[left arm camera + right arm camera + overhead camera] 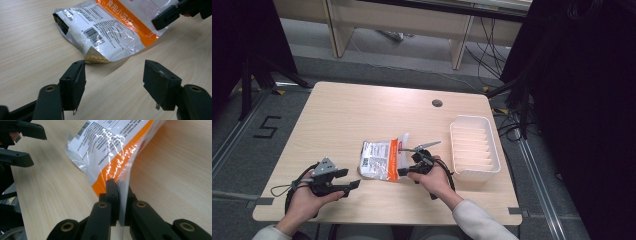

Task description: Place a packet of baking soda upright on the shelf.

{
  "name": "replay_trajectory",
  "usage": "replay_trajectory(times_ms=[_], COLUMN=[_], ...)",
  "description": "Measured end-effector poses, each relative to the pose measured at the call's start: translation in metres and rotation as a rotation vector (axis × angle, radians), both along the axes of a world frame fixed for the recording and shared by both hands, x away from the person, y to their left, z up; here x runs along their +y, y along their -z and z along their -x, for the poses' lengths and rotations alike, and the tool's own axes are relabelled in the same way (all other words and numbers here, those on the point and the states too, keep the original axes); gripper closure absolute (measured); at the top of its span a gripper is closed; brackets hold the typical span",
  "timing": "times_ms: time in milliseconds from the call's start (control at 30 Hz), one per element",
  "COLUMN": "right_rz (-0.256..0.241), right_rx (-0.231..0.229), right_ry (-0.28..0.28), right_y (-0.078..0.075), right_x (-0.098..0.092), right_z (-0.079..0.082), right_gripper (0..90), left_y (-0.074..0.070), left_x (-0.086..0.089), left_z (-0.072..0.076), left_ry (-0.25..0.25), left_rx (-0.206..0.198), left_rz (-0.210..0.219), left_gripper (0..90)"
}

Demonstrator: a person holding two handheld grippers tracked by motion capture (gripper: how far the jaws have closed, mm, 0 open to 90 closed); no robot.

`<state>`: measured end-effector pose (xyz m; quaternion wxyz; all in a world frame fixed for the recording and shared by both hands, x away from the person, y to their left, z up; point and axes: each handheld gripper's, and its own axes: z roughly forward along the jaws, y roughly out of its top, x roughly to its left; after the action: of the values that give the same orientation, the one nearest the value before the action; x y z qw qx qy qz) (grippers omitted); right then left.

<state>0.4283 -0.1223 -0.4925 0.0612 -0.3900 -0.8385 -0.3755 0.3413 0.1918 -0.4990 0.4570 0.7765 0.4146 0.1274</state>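
High view: right gripper clamped on the pouch; left gripper spread wide, holding nothing.

Pouch lies flat near the middle of the table, left of the white tray. Right jaws pinch its clear edge by the orange band; left gripper view shows open jaws just short of the folded bottom corner. Judgement: one grasp made, second grasp and any lift or opening remain. Long axis runs roughly front to back on the table, gusseted bottom nearer the person, clear top end pointing away.
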Motion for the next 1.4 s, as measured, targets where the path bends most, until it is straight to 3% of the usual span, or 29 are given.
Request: replay_trajectory(times_ms=[100, 167, 233, 267, 300, 333, 433, 467, 533, 600, 967, 1167, 1200, 1400], right_rz=[0.015, 0.013, 0.023, 0.039, 0.037, 0.068, 0.072, 0.111, 0.127, 0.11, 0.172, 0.222, 0.236, 0.287], right_rx=[-0.009, -0.013, 0.018, -0.013, 0.005, 0.018, 0.007, 0.02, 0.025, 0.005, -0.017, -0.023, -0.033, -0.044], right_ry=[-0.033, -0.024, -0.029, -0.033, -0.036, -0.016, -0.042, -0.028, -0.048, -0.079, -0.134, -0.187, -0.229, -0.24], right_y=[-0.005, -0.007, -0.012, -0.013, -0.015, -0.019, -0.023, -0.029, -0.034, -0.04, -0.074, -0.089, -0.095, -0.113], right_x=[0.0, 0.001, 0.002, 0.002, 0.003, 0.003, 0.005, 0.006, 0.006, 0.005, -0.002, -0.006, -0.008, -0.011], right_z=[-0.002, -0.003, -0.005, -0.007, -0.008, -0.008, -0.011, -0.012, -0.014, -0.016, -0.023, -0.027, -0.03, -0.031], right_gripper=[90.0, 90.0, 90.0, 90.0, 90.0, 90.0, 90.0, 90.0, 90.0, 90.0, 90.0, 90.0, 90.0, 90.0], left_y=[0.0, 0.0, 0.0, 0.0, 0.0, 0.0, 0.0, 0.0, 0.0, -0.001, 0.0, 0.0, 0.0, 0.0], left_x=[0.0, 0.0, 0.0, 0.0, 0.001, 0.0, 0.0, 0.0, 0.0, 0.0, 0.0, 0.0, 0.0, 0.0], left_z=[0.0, 0.0, 0.0, 0.0, 0.0, 0.0, 0.0, 0.0, 0.001, 0.001, 0.0, 0.0, 0.0, 0.0], left_ry=[-0.001, 0.001, 0.001, 0.002, 0.002, 0.002, 0.003, 0.002, 0.0, 0.003, 0.003, 0.001, 0.002, 0.0], left_rx=[-0.001, 0.001, 0.001, 0.0, 0.0, 0.0, 0.0, 0.001, -0.003, 0.0, 0.001, -0.001, -0.002, -0.002], left_rz=[-0.002, -0.001, -0.001, 0.0, -0.001, 0.0, 0.002, 0.003, 0.003, 0.003, 0.003, 0.002, 0.009, 0.013], left_gripper=[34.1, 34.1, 34.1, 34.1, 34.1, 34.1, 34.1, 34.2, 34.2, 34.2, 34.2, 34.2, 34.2, 34.3])
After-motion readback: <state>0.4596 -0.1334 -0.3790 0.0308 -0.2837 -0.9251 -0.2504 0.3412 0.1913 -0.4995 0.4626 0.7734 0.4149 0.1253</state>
